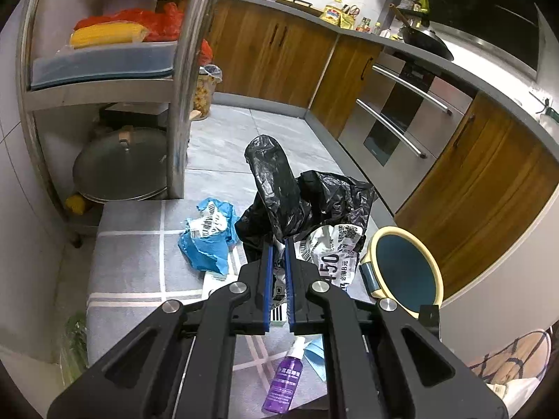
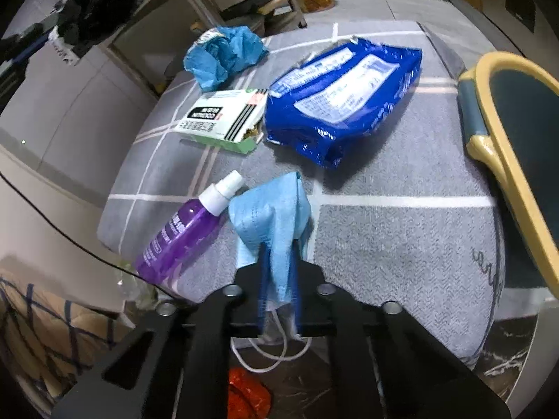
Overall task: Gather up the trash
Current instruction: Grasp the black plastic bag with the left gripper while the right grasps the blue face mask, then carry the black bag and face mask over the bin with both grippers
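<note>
Left gripper (image 1: 278, 241) and right gripper (image 2: 279, 253): black linkage arms, silver pivot screws, blue finger pads (image 1: 267, 279)

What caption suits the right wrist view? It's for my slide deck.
Right hand-held gripper shut on a light blue face mask on the grey cushion, beside a purple spray bottle.

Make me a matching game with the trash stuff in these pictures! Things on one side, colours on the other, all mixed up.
Things:
1. trash bag
2. face mask
3. spray bottle
4. snack box

Colours:
A. purple
B. white and green
C. black
D. light blue

Pairs: 1-C, 2-D, 3-A, 4-B

Bonus: the left gripper holds the bag, and the right gripper pinches the mask.
</note>
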